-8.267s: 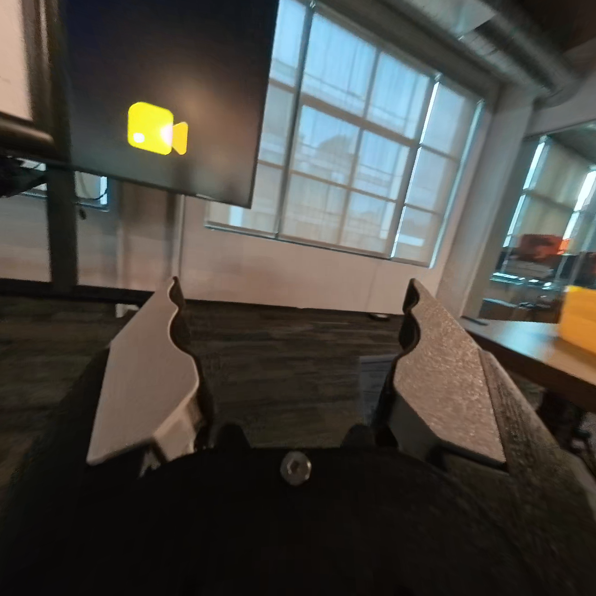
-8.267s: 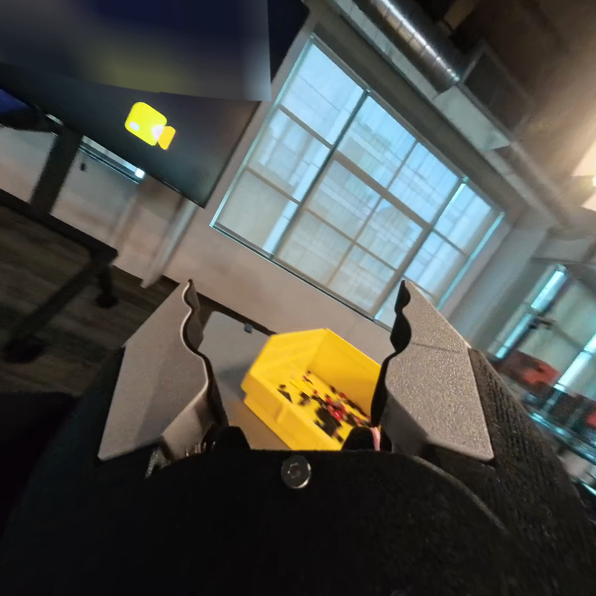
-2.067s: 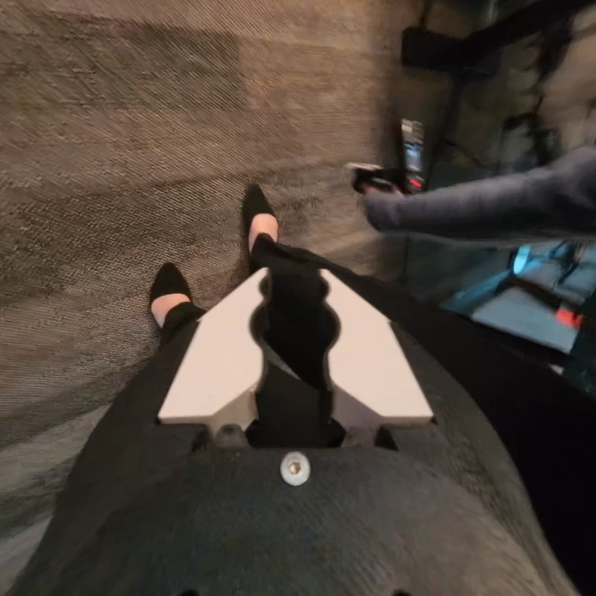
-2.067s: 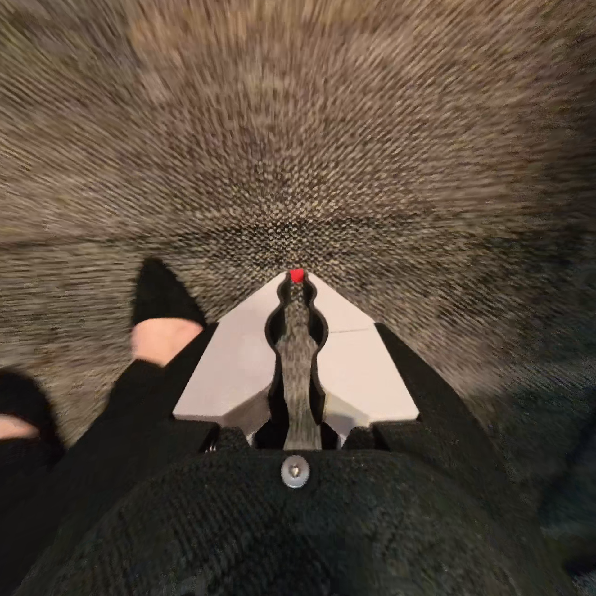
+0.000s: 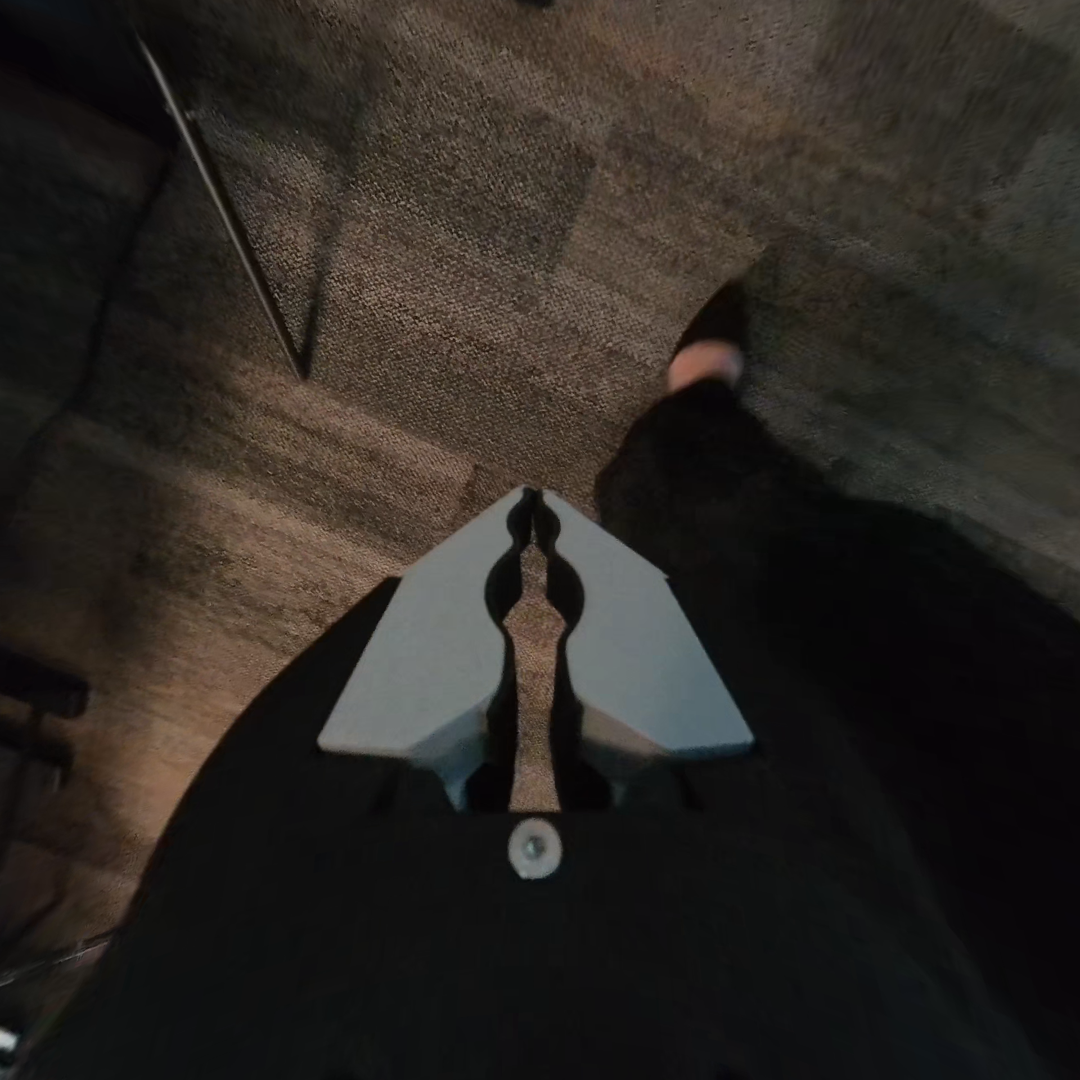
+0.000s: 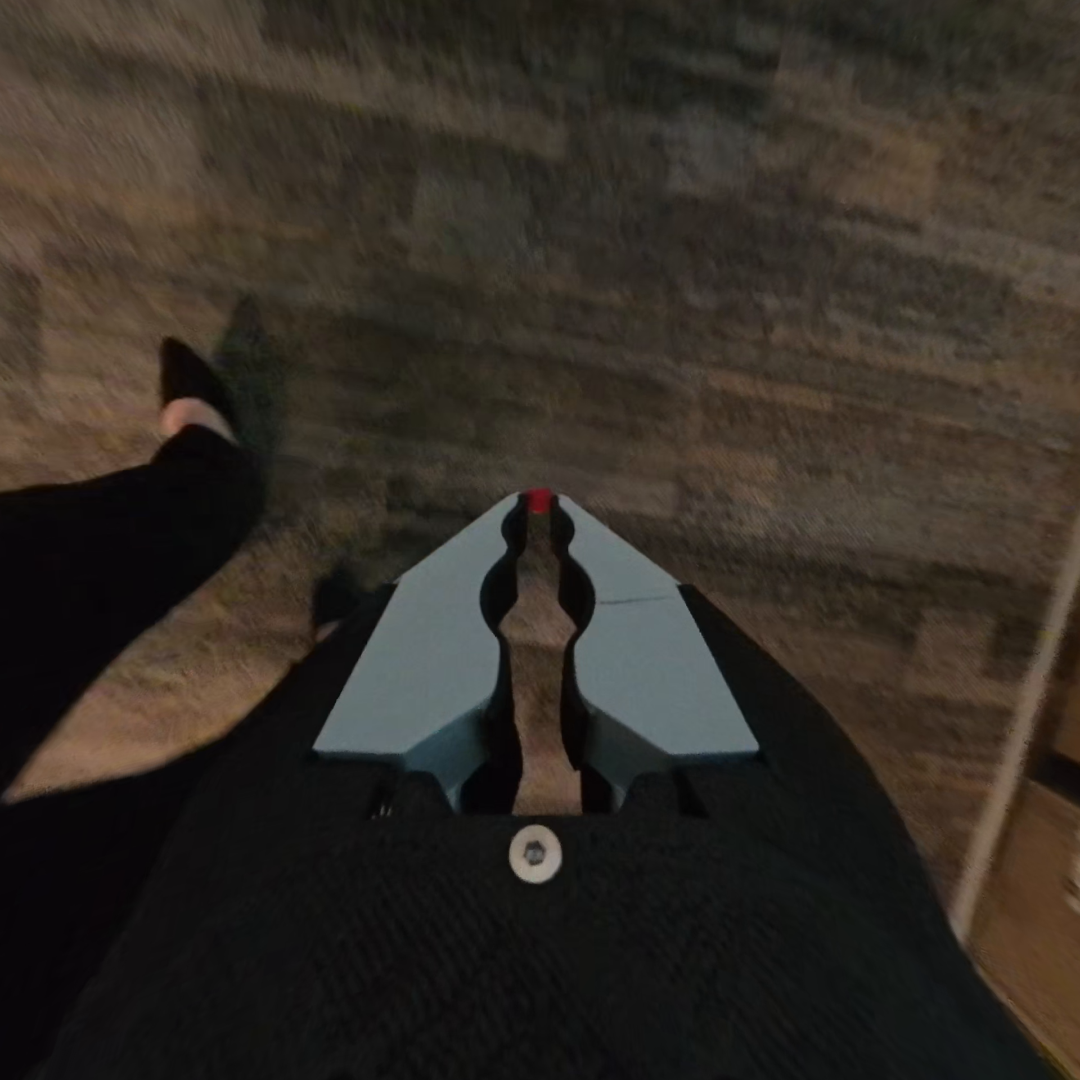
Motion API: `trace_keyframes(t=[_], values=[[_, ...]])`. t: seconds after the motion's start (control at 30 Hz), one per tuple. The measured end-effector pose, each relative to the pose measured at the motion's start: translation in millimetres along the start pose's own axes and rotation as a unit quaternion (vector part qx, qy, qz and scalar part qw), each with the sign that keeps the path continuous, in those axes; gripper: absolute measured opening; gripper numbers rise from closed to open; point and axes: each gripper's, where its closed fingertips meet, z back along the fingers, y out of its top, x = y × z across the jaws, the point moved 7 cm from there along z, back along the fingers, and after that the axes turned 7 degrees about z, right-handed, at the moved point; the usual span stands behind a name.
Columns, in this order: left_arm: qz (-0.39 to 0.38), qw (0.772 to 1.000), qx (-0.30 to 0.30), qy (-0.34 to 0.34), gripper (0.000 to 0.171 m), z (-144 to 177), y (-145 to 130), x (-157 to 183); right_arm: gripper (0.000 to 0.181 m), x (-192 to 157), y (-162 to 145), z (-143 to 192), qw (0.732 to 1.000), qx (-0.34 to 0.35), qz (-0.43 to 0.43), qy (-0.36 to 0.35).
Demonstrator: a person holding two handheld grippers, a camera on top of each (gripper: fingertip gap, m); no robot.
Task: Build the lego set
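Right gripper (image 6: 538,504) pinches small red lego piece (image 6: 538,501) at its very tips, pointing down at carpet (image 6: 701,292); shoe (image 6: 190,380) at 10 o'clock. Left gripper (image 5: 533,497) closed, empty. Risk: shallow tip hold, piece could pop out onto carpet.

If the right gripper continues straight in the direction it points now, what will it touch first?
Probably the carpet. The right gripper, shut on a small red piece, points down at bare floor; nothing else shows ahead, though blur hides depth.
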Motion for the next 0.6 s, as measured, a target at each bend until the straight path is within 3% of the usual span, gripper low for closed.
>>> trace_keyframes(t=[0.17, 0.3, 0.33, 0.47, 0.6], values=[[0.041, 0.999, -0.017, 0.015, 0.0, -50.6, 91.2, -2.6, 0.005, -27.9, 111.5, -62.6, 0.998, 0.04, -0.04, 0.012], [0.019, 0.997, -0.063, 0.034, 0.0, -85.5, 174.6, 5.2, 0.005, -15.8, 163.2, -96.8, 0.998, -0.053, -0.028, -0.008], [0.012, 0.996, -0.076, 0.045, 0.0, -88.1, 202.3, 6.7, 0.005, -9.6, 181.6, -97.4, 0.997, -0.062, -0.036, -0.019], [-0.002, 1.0, -0.004, 0.015, 0.0, -103.9, 352.1, 26.4, 0.005, 8.1, 283.4, -117.7, 0.995, -0.043, -0.071, -0.052], [0.009, 0.998, 0.057, -0.014, 0.0, -120.9, 483.1, 51.2, 0.005, -9.2, 401.6, -155.3, 0.997, -0.024, -0.049, -0.055]])
